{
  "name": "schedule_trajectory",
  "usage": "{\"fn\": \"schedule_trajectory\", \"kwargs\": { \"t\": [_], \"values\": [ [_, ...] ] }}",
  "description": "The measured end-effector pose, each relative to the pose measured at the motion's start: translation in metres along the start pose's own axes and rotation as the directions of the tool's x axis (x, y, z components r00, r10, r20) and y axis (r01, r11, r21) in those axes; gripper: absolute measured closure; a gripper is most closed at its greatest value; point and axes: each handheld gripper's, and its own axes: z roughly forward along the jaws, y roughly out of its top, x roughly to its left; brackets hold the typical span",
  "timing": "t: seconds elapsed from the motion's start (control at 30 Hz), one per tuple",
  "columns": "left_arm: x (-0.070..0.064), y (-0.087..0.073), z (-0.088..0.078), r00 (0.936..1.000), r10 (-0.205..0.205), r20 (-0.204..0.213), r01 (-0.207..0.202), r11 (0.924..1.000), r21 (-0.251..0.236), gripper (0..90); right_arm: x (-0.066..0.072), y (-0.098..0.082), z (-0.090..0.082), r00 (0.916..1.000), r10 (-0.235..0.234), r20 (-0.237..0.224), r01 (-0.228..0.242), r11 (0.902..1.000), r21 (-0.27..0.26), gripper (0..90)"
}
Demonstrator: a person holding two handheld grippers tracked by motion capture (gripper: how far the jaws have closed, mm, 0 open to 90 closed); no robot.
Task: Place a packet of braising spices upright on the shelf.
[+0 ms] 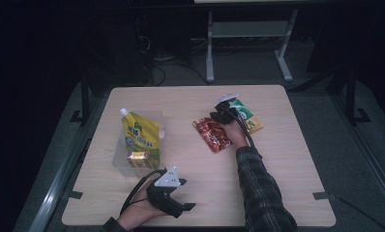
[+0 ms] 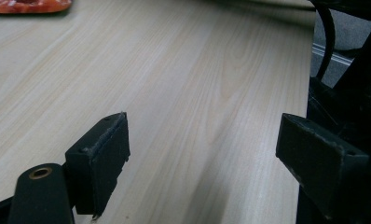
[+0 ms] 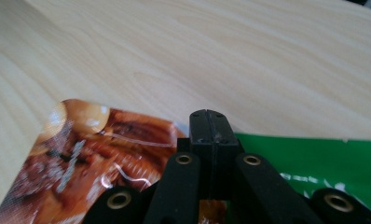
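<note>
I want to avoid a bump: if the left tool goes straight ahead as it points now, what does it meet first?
Probably nothing soon: ahead of the open left tool lies bare table. The red packet sits far off to one side, though depth is unclear.

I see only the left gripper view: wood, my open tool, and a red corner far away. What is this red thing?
Observer: It is a red pack of food, lying flat on the table.
Operator: Where is the right tool now?
Observer: The right tool is low over the far end of the red pack, with its jaws shut and nothing visible between them.
Operator: Is something else lying near it?
Observer: Yes, a green pack lies right beside the red pack, and the right tool is above the border of the two.
</note>
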Motion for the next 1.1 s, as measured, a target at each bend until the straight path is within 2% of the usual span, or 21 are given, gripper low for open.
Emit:
{"fn": "schedule_trajectory", "kwargs": {
  "t": [0.23,0.27,0.43,0.53,0.57,0.6,0.73,0.8,0.87,0.93,1.0,1.03,1.1],
  "values": [
    [-0.001,-0.001,-0.001,1.0,0.0,-0.005,0.0,1.0,0.005,17.2,0.011,-0.018,-0.019,0.9998,0.02,0.001,-0.02,0.9998,-0.001,90.0],
    [-0.001,0.0,0.0,1.0,0.006,-0.007,-0.006,1.0,0.004,17.1,0.016,-0.025,-0.027,0.9999,0.01,0.004,-0.01,0.9999,-0.005,90.0],
    [-0.003,0.0,0.0,0.9999,0.008,-0.008,-0.008,1.0,0.003,17.1,0.029,-0.046,-0.049,0.9996,0.029,-0.007,-0.029,0.9996,-0.006,90.0],
    [-0.004,0.0,0.001,0.9999,0.009,-0.008,-0.009,1.0,0.001,17.1,0.043,-0.061,-0.066,0.9995,0.031,-0.005,-0.031,0.9995,-0.004,90.0],
    [-0.004,0.0,0.001,0.9999,0.009,-0.008,-0.009,1.0,0.001,17.1,0.043,-0.061,-0.066,0.9995,0.031,-0.005,-0.031,0.9995,-0.004,90.0],
    [-0.004,0.0,0.001,0.9999,0.011,-0.01,-0.011,0.9999,0.0,17.2,0.053,-0.07,-0.076,0.9992,0.037,-0.015,-0.037,0.9993,-0.004,90.0],
    [-0.004,0.001,0.001,0.9999,0.011,-0.012,-0.011,0.9999,0.006,17.1,0.074,-0.087,-0.094,0.9997,0.022,-0.009,-0.022,0.9997,0.007,90.0],
    [-0.004,0.001,0.002,0.9999,0.011,-0.013,-0.011,0.9999,0.002,17.1,0.081,-0.092,-0.102,0.9997,0.01,-0.023,-0.01,0.9996,0.026,90.0],
    [-0.004,0.002,0.003,0.9999,0.01,-0.014,-0.01,0.9999,0.0,17.1,0.083,-0.092,-0.105,0.9994,0.001,-0.035,0.001,0.9987,0.051,90.0],
    [-0.004,0.003,0.004,0.9998,0.011,-0.018,-0.011,0.9999,0.0,17.1,0.081,-0.09,-0.109,0.9988,-0.008,-0.049,0.01,0.9988,0.048,90.0],
    [-0.004,0.005,0.005,0.9997,0.015,-0.02,-0.015,0.9999,-0.004,17.1,0.074,-0.084,-0.118,0.9971,-0.028,-0.071,0.03,0.9992,0.025,89.9],
    [-0.004,0.006,0.006,0.9996,0.017,-0.023,-0.017,0.9998,-0.006,17.1,0.072,-0.081,-0.123,0.9971,-0.035,-0.068,0.037,0.9987,0.034,89.9],
    [-0.004,0.008,0.008,0.9996,0.016,-0.024,-0.017,0.9998,-0.01,17.1,0.061,-0.077,-0.138,0.9967,-0.046,-0.067,0.046,0.9989,0.007,89.9]
  ]
}}
